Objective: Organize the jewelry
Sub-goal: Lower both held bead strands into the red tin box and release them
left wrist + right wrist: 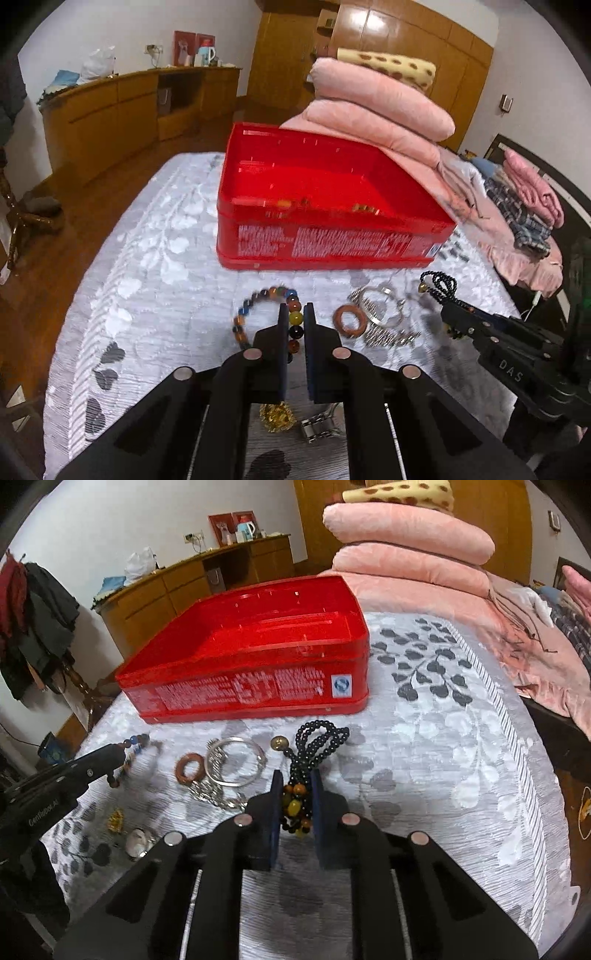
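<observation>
Two grippers, each with its fingers closed on a strand of beads, sit just short of one red box (332, 206) that lies straight ahead of both on the bed's patterned cover (443, 738). The left gripper (296, 314) pinches the multicoloured bead bracelet (258, 310), whose loop trails left of the fingertips on the cover. The right gripper (294, 782) clamps the amber-beaded end of the black bead necklace (321, 738), whose long axis runs forward toward the box's near wall. Both seem about equally near the box, and its open top is higher than either load, so I judge each must lift and carry forward. Between them lie one brown ring (190, 768), one silver bangle (236, 760) and one silver chain (210, 794); nearer the left gripper, one gold piece (277, 417) and one small silver item (314, 428).
</observation>
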A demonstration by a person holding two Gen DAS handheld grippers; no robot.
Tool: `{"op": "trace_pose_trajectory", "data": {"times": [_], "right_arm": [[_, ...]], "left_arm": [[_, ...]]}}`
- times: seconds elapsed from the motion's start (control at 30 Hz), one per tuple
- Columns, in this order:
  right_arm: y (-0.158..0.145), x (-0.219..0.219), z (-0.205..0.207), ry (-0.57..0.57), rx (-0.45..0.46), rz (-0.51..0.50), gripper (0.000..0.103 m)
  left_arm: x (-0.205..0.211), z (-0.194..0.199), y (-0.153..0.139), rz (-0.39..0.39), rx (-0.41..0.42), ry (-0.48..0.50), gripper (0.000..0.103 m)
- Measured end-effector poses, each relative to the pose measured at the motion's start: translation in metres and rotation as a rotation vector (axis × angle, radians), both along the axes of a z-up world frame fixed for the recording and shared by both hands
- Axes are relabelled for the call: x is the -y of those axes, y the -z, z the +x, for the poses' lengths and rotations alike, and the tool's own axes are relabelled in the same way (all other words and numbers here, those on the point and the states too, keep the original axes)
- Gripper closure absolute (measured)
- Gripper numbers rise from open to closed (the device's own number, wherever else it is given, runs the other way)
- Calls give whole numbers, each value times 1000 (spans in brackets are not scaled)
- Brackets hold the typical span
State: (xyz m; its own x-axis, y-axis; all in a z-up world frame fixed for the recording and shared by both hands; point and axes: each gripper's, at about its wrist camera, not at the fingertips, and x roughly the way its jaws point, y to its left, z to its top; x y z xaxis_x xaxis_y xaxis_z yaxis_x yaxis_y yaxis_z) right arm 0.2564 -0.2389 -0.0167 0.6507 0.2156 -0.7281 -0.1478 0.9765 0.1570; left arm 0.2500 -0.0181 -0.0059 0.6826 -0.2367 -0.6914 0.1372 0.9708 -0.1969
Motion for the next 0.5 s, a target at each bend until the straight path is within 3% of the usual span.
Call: {"op": "trace_pose_trajectory", "data": {"times": [0.5], "right_arm": [[-62,0,11,-39,125,38,90]], "left_arm": [[1,11,-65,-68,168,26,95]]}}
